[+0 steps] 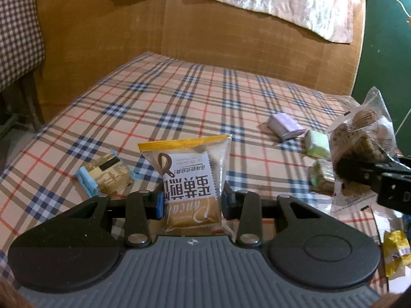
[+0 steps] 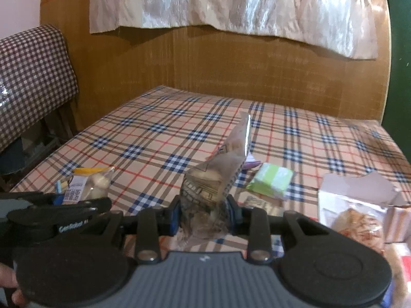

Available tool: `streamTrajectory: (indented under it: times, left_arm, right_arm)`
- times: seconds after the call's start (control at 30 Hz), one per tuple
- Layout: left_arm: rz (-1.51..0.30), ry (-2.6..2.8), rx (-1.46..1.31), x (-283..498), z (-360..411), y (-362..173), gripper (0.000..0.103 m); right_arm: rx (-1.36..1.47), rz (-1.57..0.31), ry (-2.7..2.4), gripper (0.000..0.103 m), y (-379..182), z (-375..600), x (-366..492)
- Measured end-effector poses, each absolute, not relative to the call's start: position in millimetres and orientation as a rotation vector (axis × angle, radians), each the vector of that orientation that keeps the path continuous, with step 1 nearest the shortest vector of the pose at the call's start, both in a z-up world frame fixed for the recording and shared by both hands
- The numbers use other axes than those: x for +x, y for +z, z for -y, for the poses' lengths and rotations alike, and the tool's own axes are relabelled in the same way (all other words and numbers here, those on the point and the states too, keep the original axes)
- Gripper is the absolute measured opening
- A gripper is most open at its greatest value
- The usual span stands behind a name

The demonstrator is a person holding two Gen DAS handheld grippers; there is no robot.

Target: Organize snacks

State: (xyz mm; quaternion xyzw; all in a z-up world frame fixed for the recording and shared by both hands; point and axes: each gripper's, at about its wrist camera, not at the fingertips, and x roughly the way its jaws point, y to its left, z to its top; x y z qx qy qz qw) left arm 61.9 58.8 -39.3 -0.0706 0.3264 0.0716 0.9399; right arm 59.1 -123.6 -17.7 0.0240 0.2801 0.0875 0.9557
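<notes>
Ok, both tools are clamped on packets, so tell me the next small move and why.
Probably lift both clear, then carry them to one spot: the left tool grips the pancake packet, the right tool grips the clear packet, and loose snacks lie nearby on the cloth.

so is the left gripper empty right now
No, the left gripper is shut on a yellow-topped pancake packet standing upright between its pads.

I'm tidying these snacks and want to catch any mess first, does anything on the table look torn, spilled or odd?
One thing: the white snack box at the table's right edge has a ragged, torn-open top, with a wrapped pastry showing in front. Nothing looks spilled. The other packets lie scattered on the plaid tablecloth.
</notes>
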Motion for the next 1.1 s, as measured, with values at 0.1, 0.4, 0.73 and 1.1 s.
streamTrajectory:
  times: [0.1, 0.4, 0.73, 1.1]
  left_arm:
    - [-0.657, 0.132, -0.151, 53, -52, -29, 0.046]
    - [-0.618, 0.093, -0.123, 27, -22, 0, 0.046]
    - [-0.588, 0.041, -0.098, -4, 18, 26, 0.046]
    - [-0.571, -0.023, -0.084, -27, 46, 43, 0.046]
  right_arm:
    - [0.062, -0.552, 0.174, 0.032, -9, 131, 45]
    - [0.069, -0.517, 0.152, 0.032, 8, 146, 7]
    - [0.097, -0.487, 0.114, 0.032, 22, 170, -33]
    - [0.116, -0.472, 0.069, 0.032, 24, 191, -59]
